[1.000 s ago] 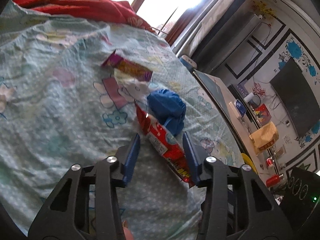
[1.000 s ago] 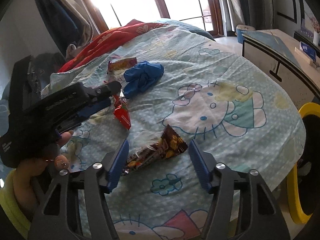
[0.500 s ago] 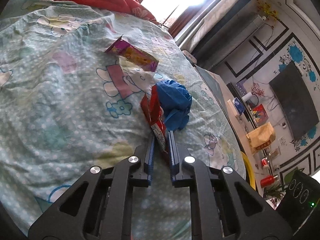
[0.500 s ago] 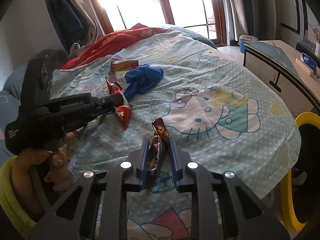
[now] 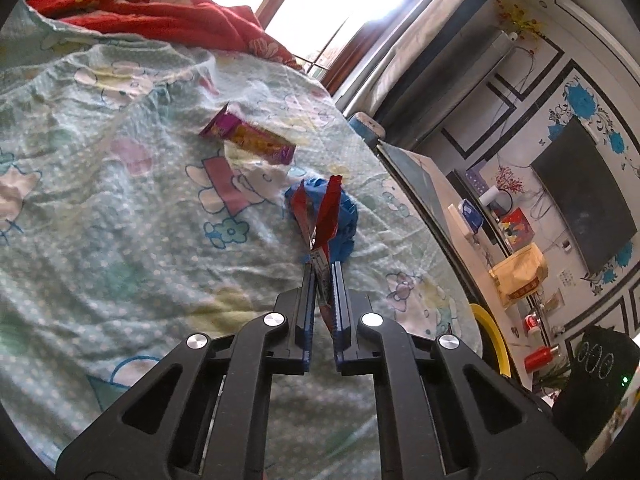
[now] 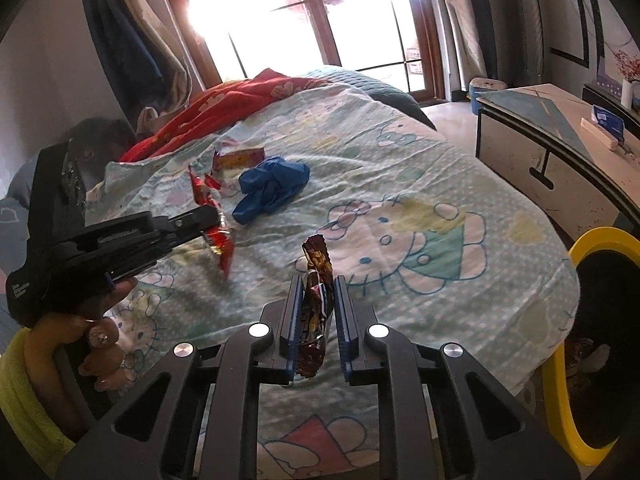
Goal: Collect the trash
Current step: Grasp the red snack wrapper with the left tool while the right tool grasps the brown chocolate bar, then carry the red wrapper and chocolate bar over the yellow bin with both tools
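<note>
My left gripper (image 5: 322, 268) is shut on a red snack wrapper (image 5: 326, 216), which stands up from its tips above the bed. Behind it lie a crumpled blue glove (image 5: 347, 216) and a purple-orange wrapper (image 5: 252, 140). My right gripper (image 6: 316, 280) is shut on a brown snack wrapper (image 6: 318, 264), lifted just off the sheet. The right wrist view also shows the left gripper (image 6: 212, 216) with the red wrapper (image 6: 218, 236), the blue glove (image 6: 272, 188) and the orange wrapper (image 6: 240, 158).
A cartoon-print sheet (image 6: 420, 208) covers the bed, with a red blanket (image 6: 224, 108) at the far end. A yellow-rimmed bin (image 6: 600, 236) stands at the bed's right corner. A white cabinet (image 6: 560, 152) is beyond it. A hand (image 6: 100, 320) holds the left gripper.
Both grippers went from open around their wrappers to shut on them. The red and the brown wrapper now stand up off the sheet.
</note>
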The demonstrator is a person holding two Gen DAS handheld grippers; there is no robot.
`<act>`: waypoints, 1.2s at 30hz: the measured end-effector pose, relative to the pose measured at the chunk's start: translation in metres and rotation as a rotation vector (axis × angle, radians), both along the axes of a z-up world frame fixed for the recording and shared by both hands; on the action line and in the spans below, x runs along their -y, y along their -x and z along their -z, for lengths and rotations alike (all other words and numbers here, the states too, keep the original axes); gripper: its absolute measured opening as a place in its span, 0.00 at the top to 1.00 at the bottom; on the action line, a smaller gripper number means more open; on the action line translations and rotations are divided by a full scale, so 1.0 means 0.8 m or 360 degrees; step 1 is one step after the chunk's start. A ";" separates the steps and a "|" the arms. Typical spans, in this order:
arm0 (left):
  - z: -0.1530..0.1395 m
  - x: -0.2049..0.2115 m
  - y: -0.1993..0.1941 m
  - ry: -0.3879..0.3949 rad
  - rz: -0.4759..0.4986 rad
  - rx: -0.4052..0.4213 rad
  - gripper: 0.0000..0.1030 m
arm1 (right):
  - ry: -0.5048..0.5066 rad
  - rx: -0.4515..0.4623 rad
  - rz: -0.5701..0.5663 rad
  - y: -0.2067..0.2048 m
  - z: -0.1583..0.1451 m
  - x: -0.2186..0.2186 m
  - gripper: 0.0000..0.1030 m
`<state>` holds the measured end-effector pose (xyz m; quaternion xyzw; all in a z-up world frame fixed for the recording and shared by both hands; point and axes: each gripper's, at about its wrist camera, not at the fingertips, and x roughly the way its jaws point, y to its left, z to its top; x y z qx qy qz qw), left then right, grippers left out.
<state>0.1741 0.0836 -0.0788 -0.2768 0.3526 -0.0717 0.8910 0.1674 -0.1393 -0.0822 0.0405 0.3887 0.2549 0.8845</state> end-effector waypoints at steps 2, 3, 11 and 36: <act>-0.005 0.001 0.003 0.0005 0.0000 0.0015 0.97 | -0.0009 0.0003 0.0011 -0.002 -0.002 0.004 0.85; -0.008 0.002 0.004 0.0003 0.0001 0.0024 0.97 | -0.0016 0.0012 0.0022 -0.002 -0.004 0.008 0.85; -0.037 0.028 0.015 -0.0011 0.0095 0.0125 0.97 | -0.0059 0.0051 0.0093 -0.008 -0.019 0.035 0.85; -0.073 0.158 0.030 -0.0189 0.0450 0.0245 0.97 | -0.0196 0.0120 0.0435 -0.033 -0.050 0.195 0.85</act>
